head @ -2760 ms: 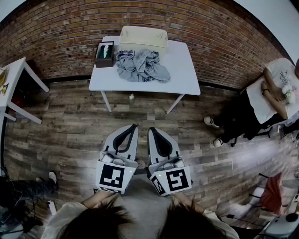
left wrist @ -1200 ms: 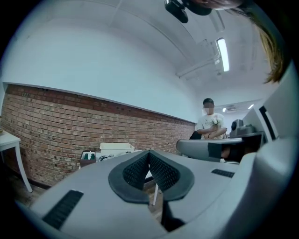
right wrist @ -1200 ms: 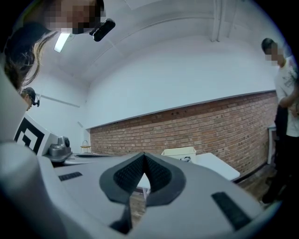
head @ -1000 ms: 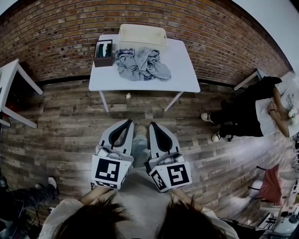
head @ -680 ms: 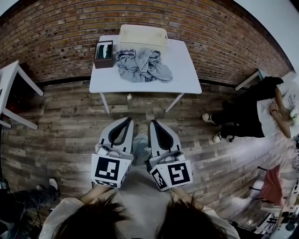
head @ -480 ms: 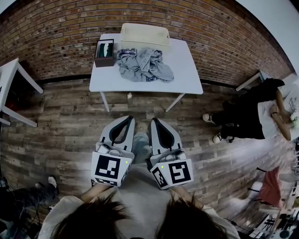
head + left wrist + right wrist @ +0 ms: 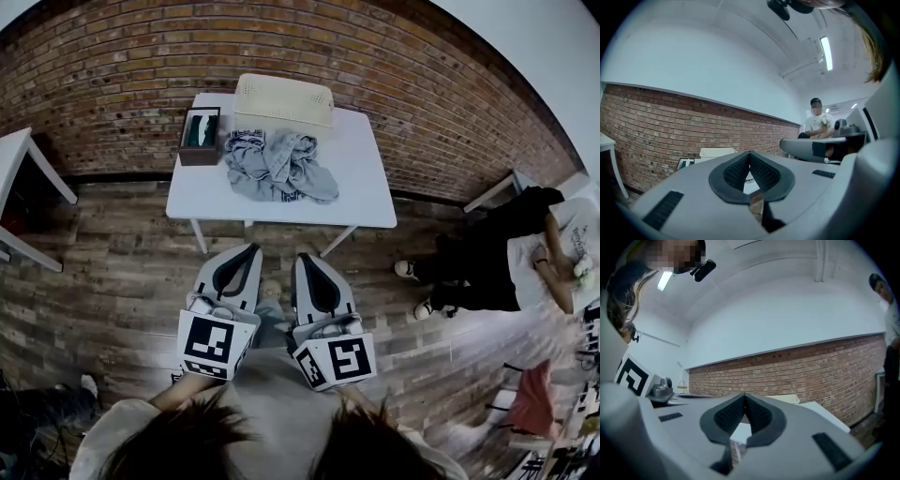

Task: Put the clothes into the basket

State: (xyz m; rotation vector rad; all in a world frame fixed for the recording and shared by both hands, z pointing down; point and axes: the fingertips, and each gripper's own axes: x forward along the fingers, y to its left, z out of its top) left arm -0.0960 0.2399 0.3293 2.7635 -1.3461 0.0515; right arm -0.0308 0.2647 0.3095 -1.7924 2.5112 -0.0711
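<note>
A heap of grey clothes (image 7: 279, 166) lies on a white table (image 7: 366, 187) against the brick wall. Behind the heap, at the table's far edge, stands a cream plastic basket (image 7: 284, 98). My left gripper (image 7: 254, 249) and right gripper (image 7: 300, 257) are held side by side over the wooden floor, short of the table's near edge, both pointing at it. Both are shut with nothing between the jaws. In the left gripper view the basket (image 7: 717, 152) shows just above the shut left gripper (image 7: 750, 154). In the right gripper view the table (image 7: 820, 411) shows past the shut right gripper (image 7: 743, 397).
A dark box (image 7: 200, 135) with a green picture stands on the table left of the clothes. Another white table (image 7: 21, 159) is at the far left. A seated person (image 7: 506, 253) in dark trousers is at the right.
Both grippers have moved forward together towards the table, which now lies closer to them. They stay shut and side by side.
</note>
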